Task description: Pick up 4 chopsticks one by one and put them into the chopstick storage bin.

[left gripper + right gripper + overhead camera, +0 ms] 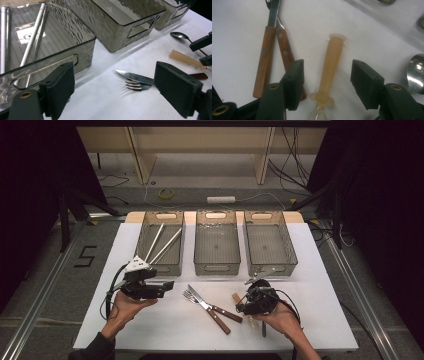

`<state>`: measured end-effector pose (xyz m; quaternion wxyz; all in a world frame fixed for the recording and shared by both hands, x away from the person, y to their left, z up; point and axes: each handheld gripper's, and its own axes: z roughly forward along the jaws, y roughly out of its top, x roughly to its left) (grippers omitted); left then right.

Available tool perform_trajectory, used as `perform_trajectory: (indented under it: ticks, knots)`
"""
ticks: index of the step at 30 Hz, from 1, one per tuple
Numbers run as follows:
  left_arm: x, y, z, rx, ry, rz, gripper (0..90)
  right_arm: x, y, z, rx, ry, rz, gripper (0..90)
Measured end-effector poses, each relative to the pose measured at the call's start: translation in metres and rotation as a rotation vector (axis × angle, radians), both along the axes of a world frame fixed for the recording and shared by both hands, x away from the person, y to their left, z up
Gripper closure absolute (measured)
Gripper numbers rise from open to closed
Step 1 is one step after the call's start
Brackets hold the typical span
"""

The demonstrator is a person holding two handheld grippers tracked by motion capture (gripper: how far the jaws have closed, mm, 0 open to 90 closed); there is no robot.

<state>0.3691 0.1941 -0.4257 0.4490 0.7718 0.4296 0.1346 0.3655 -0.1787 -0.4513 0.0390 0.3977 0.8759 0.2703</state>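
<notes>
Amber plastic handle [329, 67] lies flat near the surface's [165, 330] front-right edge, long axis running straight between the right tool's [327, 85] spread jaws, not touching. Left tool [115, 92] is spread too, holding nothing.

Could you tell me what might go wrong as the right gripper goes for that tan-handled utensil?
The right gripper is open astride the tan handle, pads not yet touching. Its left-side jaw stands close to the wooden handles of the knife and fork, so closing could nudge them. The rounded handle may also roll or slip.
</notes>
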Motion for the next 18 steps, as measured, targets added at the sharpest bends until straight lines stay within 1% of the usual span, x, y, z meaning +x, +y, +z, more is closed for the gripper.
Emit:
perform_trajectory:
  ticks: [3,7,13,18]
  knots:
    - [-0.005,0.0,-0.001,-0.007,-0.004,0.001,16.2,0.001,0.0,-0.002,-0.004,0.007,-0.003,47.0]
    - [-0.01,-0.001,-0.002,-0.003,-0.011,-0.004,16.2,0.001,0.0,-0.003,-0.006,0.01,0.002,48.8]
    - [-0.019,-0.003,-0.002,0.027,-0.04,-0.012,16.1,0.001,0.003,-0.004,-0.016,0.012,0.002,50.7]
    - [-0.025,-0.004,0.0,0.015,-0.056,-0.017,16.1,0.001,0.005,-0.006,-0.023,0.017,0.006,52.2]
